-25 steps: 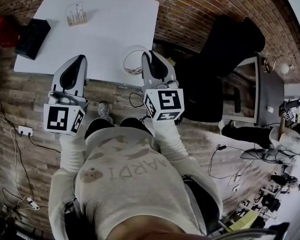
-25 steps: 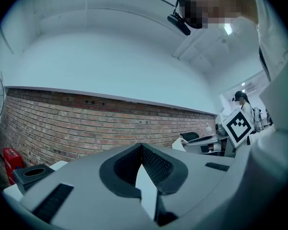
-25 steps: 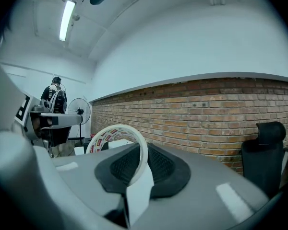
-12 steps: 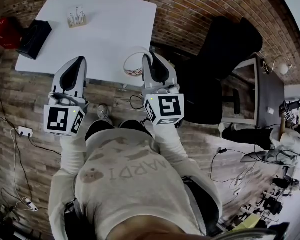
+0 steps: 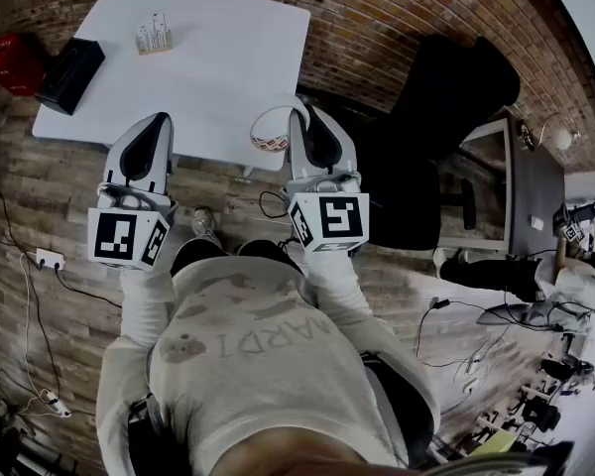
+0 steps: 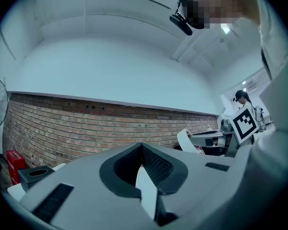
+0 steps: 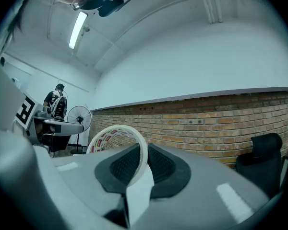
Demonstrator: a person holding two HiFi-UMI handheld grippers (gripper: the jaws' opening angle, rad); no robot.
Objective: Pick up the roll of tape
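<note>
Your right hand-held gripper [image 5: 297,119] is clamped on the roll of tape [image 5: 270,132]. In the right gripper view the white band of the roll [image 7: 116,129] passes between the two dark pads, and the ring stands up and to the left of them. The grip looks firm, but it holds only a thin part of the ring.

Compared with one second ago, this hand-held gripper and the roll have shifted a little towards the lower right in the head view. The roll now sits over the near right corner of the white counter [image 5: 208,67], close to its edge. From above I cannot see whether the roll is clear of the counter top. In the right gripper view it shows against the brick wall with nothing around it, so I judge that it is already lifted. If that is right, the pick is nearly finished and you only need to carry it steadily.

Your left hand-held gripper [image 5: 159,122] is at the lower left of the counter, well apart from the roll. In its own view the jaws are closed together with nothing between them. It takes no part in the grasp.

The small rack of bottles [image 5: 154,36] and the black box [image 5: 69,72] lie far from your hands, so they are no obstacle.
</note>
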